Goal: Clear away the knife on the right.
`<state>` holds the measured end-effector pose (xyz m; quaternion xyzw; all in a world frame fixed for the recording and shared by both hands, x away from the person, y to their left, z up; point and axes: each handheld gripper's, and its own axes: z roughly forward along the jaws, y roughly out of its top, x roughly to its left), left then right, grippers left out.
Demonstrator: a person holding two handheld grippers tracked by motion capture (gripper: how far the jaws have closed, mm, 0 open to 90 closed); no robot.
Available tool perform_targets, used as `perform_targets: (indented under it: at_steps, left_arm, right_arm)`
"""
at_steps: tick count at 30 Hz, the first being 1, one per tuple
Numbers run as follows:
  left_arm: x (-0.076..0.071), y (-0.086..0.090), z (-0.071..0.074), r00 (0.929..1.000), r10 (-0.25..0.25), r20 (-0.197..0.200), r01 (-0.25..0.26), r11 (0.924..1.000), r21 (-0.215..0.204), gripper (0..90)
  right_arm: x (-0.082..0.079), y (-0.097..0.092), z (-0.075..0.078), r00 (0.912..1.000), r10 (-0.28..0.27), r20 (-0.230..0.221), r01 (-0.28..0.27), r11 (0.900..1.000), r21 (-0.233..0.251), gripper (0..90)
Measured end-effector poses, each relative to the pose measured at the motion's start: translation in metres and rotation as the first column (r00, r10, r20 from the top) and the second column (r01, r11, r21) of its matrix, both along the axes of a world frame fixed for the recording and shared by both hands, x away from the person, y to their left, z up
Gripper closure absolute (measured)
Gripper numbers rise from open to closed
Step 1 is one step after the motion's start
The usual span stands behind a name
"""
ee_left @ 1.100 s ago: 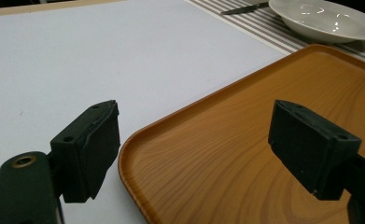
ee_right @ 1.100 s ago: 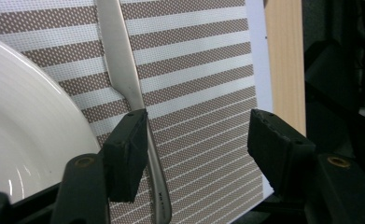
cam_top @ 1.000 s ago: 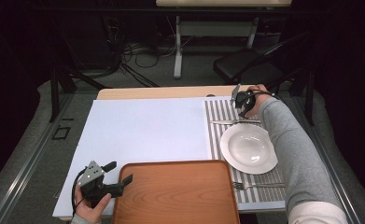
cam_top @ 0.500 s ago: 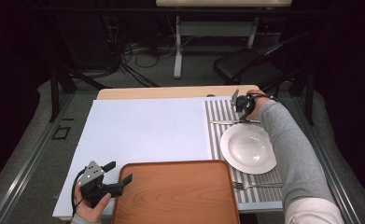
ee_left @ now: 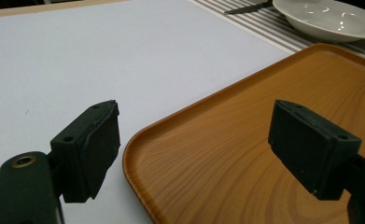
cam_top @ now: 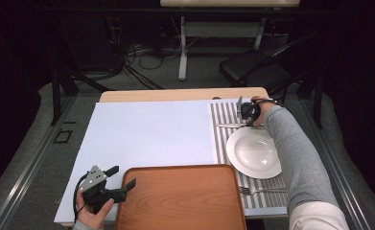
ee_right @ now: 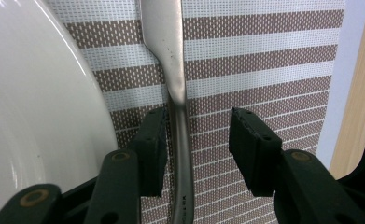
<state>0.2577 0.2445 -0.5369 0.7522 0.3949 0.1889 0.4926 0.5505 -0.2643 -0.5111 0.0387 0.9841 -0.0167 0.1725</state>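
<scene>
- In the right gripper view, the slim silver metal knife (ee_right: 176,88) runs off the top and bottom edges of the picture, so neither its tip nor the butt of its handle can be seen.
- In the high view the knife (cam_top: 230,125) is a thin pale line on the brown-and-white striped woven placemat (cam_top: 221,143); its handle end is covered by the right hand-held gripper (cam_top: 246,113) and the grey-sleeved forearm.
- The right hand-held gripper (ee_right: 196,151) has just been closing its jaws; the knife handle lies between them, right against the left pad, while the right pad stands apart from it. No firm clamp is seen.
- The knife lies just beyond the far rim of the white round ceramic plate (cam_top: 253,152), close beside it; whether they touch cannot be told.
- Its long axis runs across the surface, parallel to the far edge, with the blade pointing toward the wide white sheet (cam_top: 146,134).
- Bare striped mat lies on the knife's far side, then a narrow white strip and the wooden edge of the surface (ee_right: 357,93).
- The left hand-held gripper (cam_top: 120,179) has its jaws wide apart and empty at the near left corner of the brown wooden tray (cam_top: 180,196), one jaw over the tray.
- A silver fork (cam_top: 262,190) lies on the mat near the front edge.
</scene>
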Motion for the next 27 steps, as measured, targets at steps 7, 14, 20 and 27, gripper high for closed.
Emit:
perform_targets:
  at_steps: [7,14,20,27]
  left_arm:
    - [0.0,-0.001,0.0,1.0,0.001,0.0,-0.001,1.0,-0.001,16.9]
    - [0.0,0.0,-0.001,1.0,0.001,-0.003,-0.001,1.0,-0.001,16.9]
    - [0.001,0.0,-0.001,1.0,0.002,0.0,-0.002,1.0,-0.003,16.9]
    - [0.0,0.0,-0.001,1.0,0.001,-0.001,-0.001,1.0,-0.002,16.9]
  right_arm:
    - [0.0,0.001,-0.004,0.9999,0.01,-0.003,-0.01,0.9999,0.009,65.5]
    - [0.001,0.001,-0.01,0.9996,0.023,-0.017,-0.023,0.9997,0.004,68.2]
    - [0.003,-0.001,-0.015,0.9986,0.045,-0.028,-0.045,0.999,0.005,71.9]
    - [0.002,-0.003,-0.016,0.9991,0.025,-0.035,-0.025,0.9994,0.026,73.7]
